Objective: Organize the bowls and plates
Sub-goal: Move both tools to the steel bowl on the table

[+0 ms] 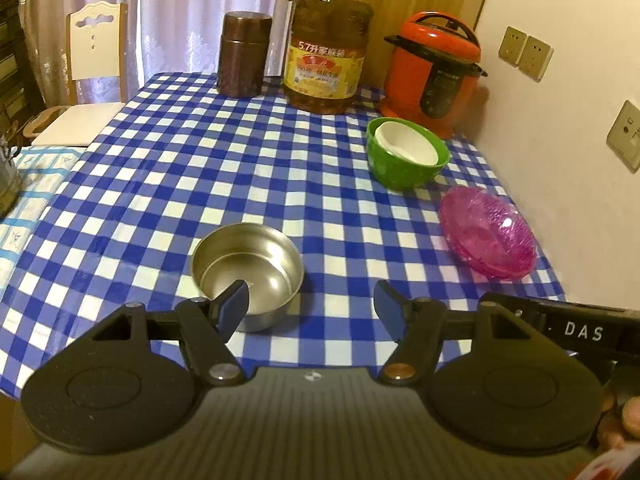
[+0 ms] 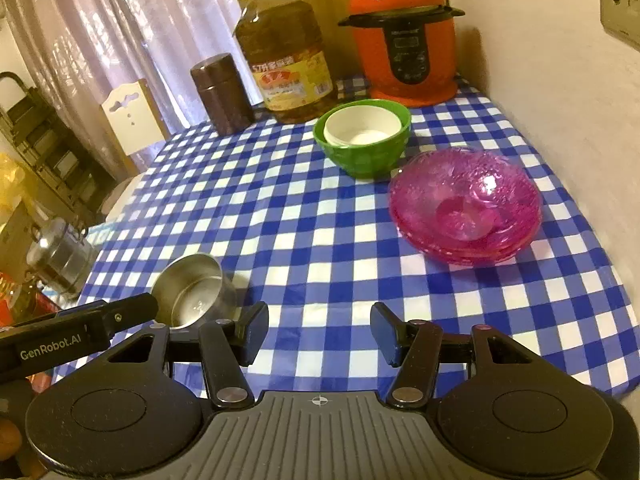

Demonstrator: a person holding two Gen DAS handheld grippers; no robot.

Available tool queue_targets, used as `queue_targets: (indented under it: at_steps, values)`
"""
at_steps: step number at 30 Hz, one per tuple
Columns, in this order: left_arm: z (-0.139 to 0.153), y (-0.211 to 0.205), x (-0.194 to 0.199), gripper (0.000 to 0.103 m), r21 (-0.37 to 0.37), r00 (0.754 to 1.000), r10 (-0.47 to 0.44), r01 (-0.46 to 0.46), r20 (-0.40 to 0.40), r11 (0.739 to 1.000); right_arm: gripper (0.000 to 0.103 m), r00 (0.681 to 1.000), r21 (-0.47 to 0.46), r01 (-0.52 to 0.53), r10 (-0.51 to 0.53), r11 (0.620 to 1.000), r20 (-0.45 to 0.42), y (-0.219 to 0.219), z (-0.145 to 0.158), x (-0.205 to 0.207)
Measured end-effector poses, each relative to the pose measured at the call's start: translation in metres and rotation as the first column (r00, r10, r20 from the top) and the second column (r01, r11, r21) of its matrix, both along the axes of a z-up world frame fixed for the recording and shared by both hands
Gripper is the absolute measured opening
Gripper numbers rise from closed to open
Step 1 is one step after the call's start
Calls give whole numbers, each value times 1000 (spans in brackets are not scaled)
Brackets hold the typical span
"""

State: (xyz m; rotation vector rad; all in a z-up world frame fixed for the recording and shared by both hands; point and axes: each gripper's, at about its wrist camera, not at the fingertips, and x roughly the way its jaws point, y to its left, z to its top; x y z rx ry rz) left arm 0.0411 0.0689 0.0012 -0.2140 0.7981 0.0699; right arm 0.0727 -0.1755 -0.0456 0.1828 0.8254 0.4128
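Note:
A steel bowl [image 1: 247, 268] stands on the checked table [image 1: 168, 184], just ahead of my left gripper [image 1: 312, 306], which is open and empty; its left fingertip overlaps the bowl's near rim. The steel bowl also shows in the right wrist view [image 2: 194, 290]. A green bowl [image 1: 404, 160] with a white bowl [image 1: 408, 140] nested inside stands at the back right. Stacked pink glass plates [image 1: 488, 232] lie by the wall. My right gripper [image 2: 320, 334] is open and empty above the table's near edge, short of the pink plates [image 2: 466, 206] and green bowl [image 2: 362, 138].
A large oil bottle [image 1: 328, 44], a brown canister [image 1: 243, 54] and an orange pressure cooker [image 1: 434, 68] stand along the table's far edge. A wall with sockets [image 1: 524, 52] bounds the right side. A white chair [image 1: 94, 72] stands at the far left.

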Motion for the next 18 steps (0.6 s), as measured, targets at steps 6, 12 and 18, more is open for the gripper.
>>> queue_targets:
  at_steps: [6, 12, 18]
  values:
    - [-4, 8, -6, 66, 14, 1000, 15, -14, -12, 1000, 57, 1000, -9, -22, 22, 1000, -6, 7, -2, -2]
    - [-7, 20, -8, 66, 30, 999, 38, -38, -21, 999, 57, 999, -3, -36, 36, 999, -17, 14, -5, 0]
    - [-10, 36, -7, 66, 42, 997, 67, -65, -31, 997, 57, 998, -3, -66, 66, 998, -23, 29, -9, 2]
